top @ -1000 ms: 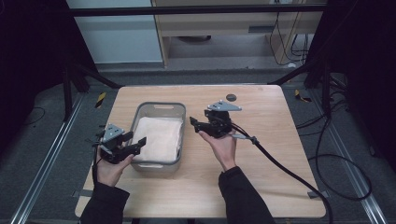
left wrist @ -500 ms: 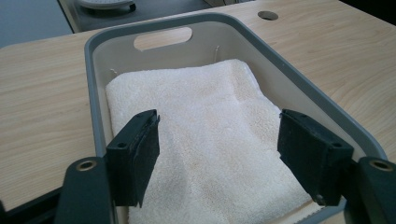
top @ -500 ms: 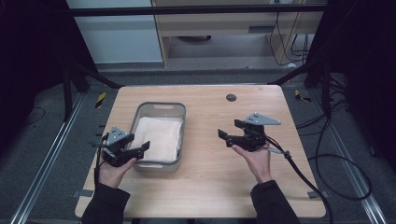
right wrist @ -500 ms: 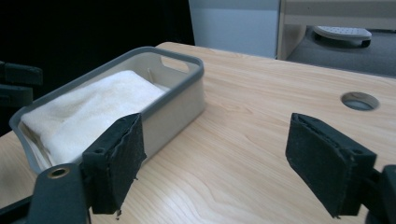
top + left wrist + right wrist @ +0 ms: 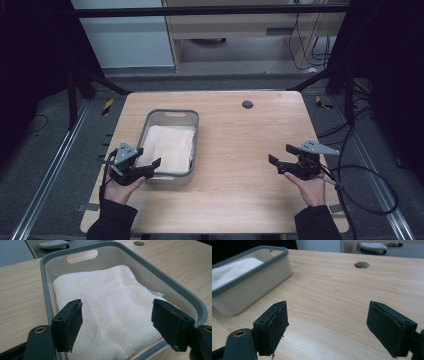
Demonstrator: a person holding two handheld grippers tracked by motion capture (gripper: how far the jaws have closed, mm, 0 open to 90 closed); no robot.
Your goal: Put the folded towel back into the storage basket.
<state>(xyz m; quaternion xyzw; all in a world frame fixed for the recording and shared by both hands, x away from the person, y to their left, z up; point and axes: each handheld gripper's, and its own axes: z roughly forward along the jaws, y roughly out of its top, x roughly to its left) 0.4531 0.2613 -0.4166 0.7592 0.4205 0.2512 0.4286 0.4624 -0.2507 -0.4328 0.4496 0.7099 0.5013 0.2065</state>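
White towel [image 5: 110, 312] in grey bin [image 5: 172, 287], L gripper [image 5: 117, 322] & R gripper [image 5: 328, 327] fingers wide open, just opened, empty.

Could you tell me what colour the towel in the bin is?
White towel, clearest in the left gripper view.

This looks like a lab or test room set up for recording. A plain wooden table [image 5: 235, 150] with a cable hole [image 5: 247, 104] stands alone on grey carpet [image 5: 45, 165], framed by black metal struts [image 5: 75, 95] and floor rails [image 5: 47, 180]. Loose cables [image 5: 367, 180] trail over the floor, with yellow-black tape marks [image 5: 107, 106]. Behind stands what may be a bench or shelf unit [image 5: 235, 30], dimly seen.
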